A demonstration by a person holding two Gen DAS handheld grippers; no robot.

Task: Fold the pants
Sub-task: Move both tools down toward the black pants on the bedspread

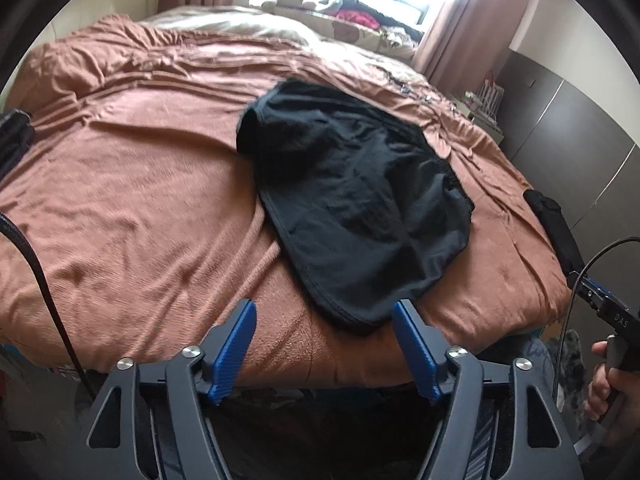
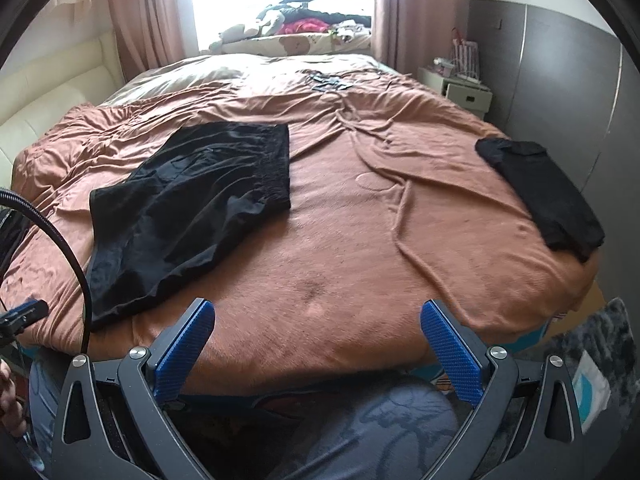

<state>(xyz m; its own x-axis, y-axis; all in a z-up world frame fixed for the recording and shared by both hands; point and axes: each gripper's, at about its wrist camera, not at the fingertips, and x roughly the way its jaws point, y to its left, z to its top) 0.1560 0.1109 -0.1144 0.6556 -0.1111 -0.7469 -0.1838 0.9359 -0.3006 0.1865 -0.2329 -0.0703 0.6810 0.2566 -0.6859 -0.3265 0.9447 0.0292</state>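
The black pants (image 2: pixel 188 208) lie spread on the left part of the brown bed (image 2: pixel 360 240), with a folded black garment (image 2: pixel 540 192) at its right edge. The left gripper (image 1: pixel 324 312) hangs released just before the pants' near hem; the right gripper (image 2: pixel 316 316) hangs released over bare bedspread.

Bright window (image 2: pixel 280 0) view washed out

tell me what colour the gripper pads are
Blue, with a fine ribbed texture, clearest on the right gripper's pads in the right wrist view.
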